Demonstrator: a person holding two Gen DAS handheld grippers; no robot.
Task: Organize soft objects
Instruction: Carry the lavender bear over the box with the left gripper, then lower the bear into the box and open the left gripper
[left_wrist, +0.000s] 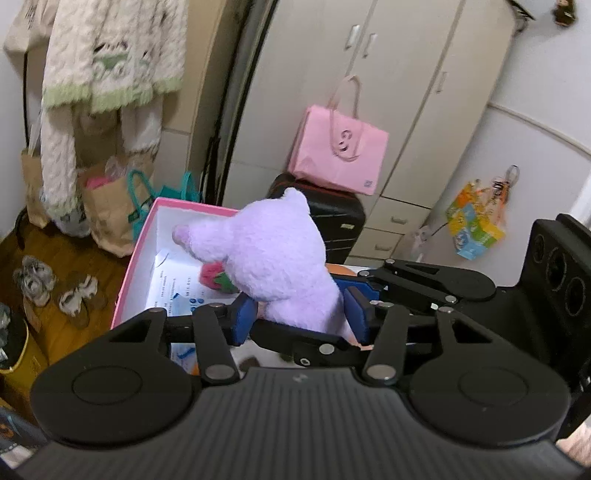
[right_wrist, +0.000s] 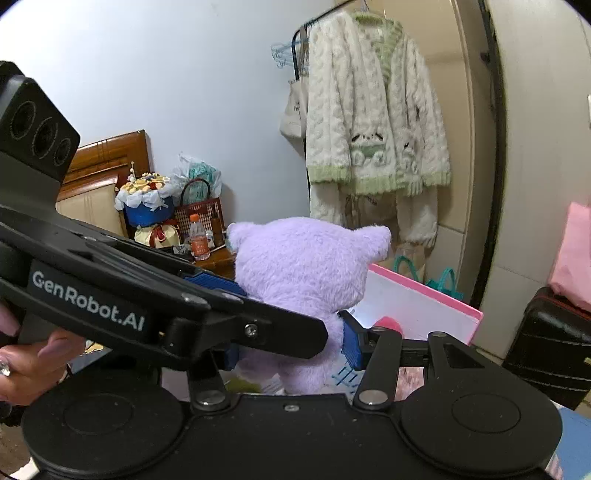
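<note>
You have the plush (left_wrist: 280, 254) pinched low on its body by both grippers at once: the left gripper (left_wrist: 301, 317) and the right gripper (right_wrist: 291, 332) each clamp it between blue pads, jaws narrow. It stands upright, head up, just short of the pink box (left_wrist: 138, 254), which lies ahead and below. A red toy (left_wrist: 214, 277) already lies inside, and a suitcase (left_wrist: 340, 218) stands behind the box

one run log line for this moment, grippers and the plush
left gripper: shut on purple plush | right gripper: shut on purple plush | plush above pink box | red soft toy inside box
</note>
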